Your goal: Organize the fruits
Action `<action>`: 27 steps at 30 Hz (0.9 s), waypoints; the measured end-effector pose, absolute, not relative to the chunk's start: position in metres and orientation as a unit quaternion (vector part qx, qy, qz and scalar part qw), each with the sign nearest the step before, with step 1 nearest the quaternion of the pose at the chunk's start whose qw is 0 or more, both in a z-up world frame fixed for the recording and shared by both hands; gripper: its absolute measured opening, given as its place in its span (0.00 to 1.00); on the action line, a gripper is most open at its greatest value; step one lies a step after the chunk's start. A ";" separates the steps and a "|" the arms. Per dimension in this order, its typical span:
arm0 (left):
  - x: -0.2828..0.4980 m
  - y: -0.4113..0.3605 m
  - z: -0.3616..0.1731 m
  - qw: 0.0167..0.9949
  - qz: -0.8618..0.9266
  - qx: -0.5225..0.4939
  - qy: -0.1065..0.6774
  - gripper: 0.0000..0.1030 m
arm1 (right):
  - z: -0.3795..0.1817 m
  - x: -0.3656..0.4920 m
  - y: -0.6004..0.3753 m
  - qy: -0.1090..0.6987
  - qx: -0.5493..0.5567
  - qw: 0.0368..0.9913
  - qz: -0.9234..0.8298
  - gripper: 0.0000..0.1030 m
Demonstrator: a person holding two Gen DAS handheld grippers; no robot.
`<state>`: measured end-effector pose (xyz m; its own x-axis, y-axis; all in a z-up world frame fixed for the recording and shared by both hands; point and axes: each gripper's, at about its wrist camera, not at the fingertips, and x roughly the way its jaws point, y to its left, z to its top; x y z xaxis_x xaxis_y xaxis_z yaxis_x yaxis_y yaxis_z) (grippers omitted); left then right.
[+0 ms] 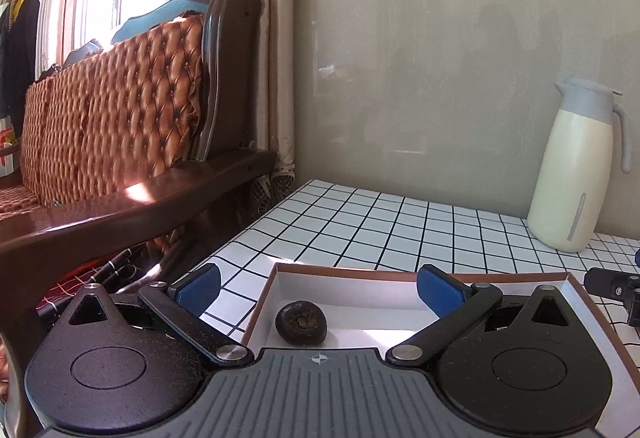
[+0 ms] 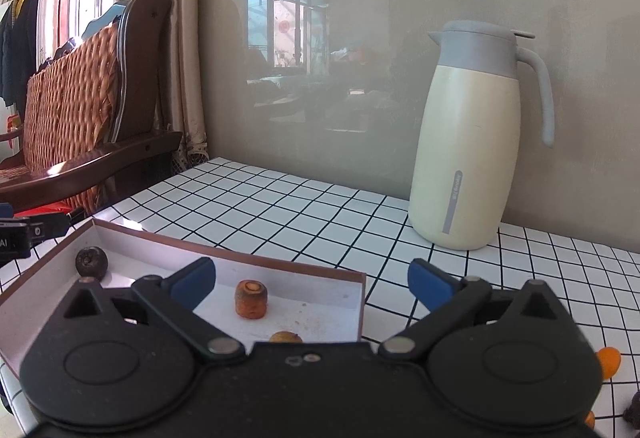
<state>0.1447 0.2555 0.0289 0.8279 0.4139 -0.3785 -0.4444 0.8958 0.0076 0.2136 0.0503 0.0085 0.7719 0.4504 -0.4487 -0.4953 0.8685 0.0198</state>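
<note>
Left wrist view first: our left claw (image 1: 318, 288) is spread wide with nothing between the blue pads, hanging over the near-left corner of a shallow box (image 1: 400, 272) with white insides and a brown rim. One dark fruit (image 1: 301, 325) sits in that corner on the box floor, close to the left wall. It's almost black, roundish and a bit squashed, with a rough dull skin and a puckered stem end facing us. Pretty wrinkly looking thing tbh.

From the right wrist view, our right claw (image 2: 311, 284) is also wide open and empty, straddling the box's right wall, so the left finger is over the box and the right finger over the checked surface (image 2: 280, 206). Same dark fruit shows up at the far-left end of the box. Nearer the middle there's an orange stubby piece (image 2: 251, 299) standing upright, shaped like a short cylinder with a pale ringed top and dusty skin. Just near of it, another orange fruit (image 2: 285, 337) peeks out, mostly hidden behind the claw body, so we can't tell its shape. Outside the box, on the surface at the near right, a bright orange fruit (image 2: 609, 362) pokes out from behind the claw.

A cream jug with a grey lid (image 2: 472, 142) stands far right by the wall.
</note>
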 end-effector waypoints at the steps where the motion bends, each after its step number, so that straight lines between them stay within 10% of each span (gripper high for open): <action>1: 0.141 0.253 0.031 0.956 0.224 -0.039 0.185 1.00 | 0.011 0.211 0.047 0.226 -0.047 0.940 0.253 0.94; 27: 0.051 0.154 0.029 0.971 0.179 -0.025 0.155 1.00 | 0.024 0.122 -0.043 0.188 -0.055 0.957 0.212 0.94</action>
<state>0.0510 0.1540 0.0288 0.8881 0.3393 -0.3101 -0.3548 0.9349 0.0068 0.1216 -0.0426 0.0240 0.8392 0.3858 -0.3832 -0.4273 0.9037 -0.0259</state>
